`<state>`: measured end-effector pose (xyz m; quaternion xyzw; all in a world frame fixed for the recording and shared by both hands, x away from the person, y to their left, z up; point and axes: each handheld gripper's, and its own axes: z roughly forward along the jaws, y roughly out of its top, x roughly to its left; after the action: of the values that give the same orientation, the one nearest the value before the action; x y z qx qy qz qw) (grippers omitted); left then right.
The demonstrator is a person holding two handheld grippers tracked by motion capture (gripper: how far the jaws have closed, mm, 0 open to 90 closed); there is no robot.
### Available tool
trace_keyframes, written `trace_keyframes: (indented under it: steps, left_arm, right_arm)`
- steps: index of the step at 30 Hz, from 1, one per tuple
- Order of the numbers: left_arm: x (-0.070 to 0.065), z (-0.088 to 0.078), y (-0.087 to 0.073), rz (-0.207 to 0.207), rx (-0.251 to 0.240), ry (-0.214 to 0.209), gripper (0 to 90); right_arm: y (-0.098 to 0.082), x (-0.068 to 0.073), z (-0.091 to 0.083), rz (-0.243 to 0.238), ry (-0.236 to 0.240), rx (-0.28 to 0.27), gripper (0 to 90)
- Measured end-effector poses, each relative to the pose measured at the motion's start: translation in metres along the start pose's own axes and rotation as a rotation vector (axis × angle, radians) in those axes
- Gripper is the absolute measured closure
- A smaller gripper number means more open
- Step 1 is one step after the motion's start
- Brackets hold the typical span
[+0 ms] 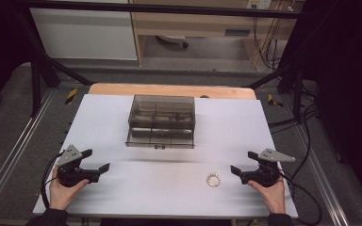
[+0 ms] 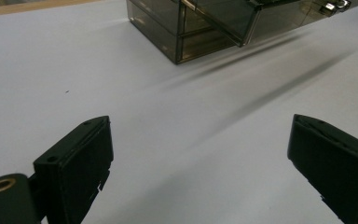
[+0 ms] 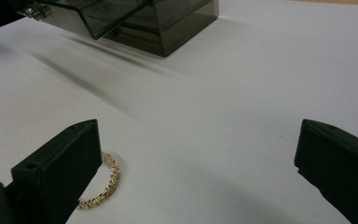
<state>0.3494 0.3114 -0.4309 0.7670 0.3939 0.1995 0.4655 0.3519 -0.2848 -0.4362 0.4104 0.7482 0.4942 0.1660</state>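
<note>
Gold chain bracelet [image 1: 213, 180] lay on the white table [image 1: 122, 188], well in front of the smoky clear box [image 1: 160, 121], just beside the right gripper [image 1: 238, 164]. Right jaws stood wide apart, empty, bracelet partly behind one. Left gripper [image 1: 96, 160] likewise spread wide, holding nothing, far off.

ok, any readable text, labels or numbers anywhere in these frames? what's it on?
None readable.
Smoky plastic box: no label or print visible.
Gold bracelet: no marking visible.
Left gripper and right gripper: no lettering visible.
Yellow-black hazard strips on the floor: stripes, no words.
</note>
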Motion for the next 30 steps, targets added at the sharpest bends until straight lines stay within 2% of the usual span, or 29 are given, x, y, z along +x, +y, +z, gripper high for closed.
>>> trace_keyframes:
  steps: [14,30]
  left_arm:
    - [0.003,0.002,-0.007,-0.007,0.022,-0.002,6.4]
    - [0.004,0.004,-0.010,-0.010,0.046,-0.006,6.3]
  right_arm:
    - [-0.002,0.001,0.002,0.018,0.005,0.031,1.2]
    - [0.000,0.013,0.013,-0.010,0.020,0.090,6.1]
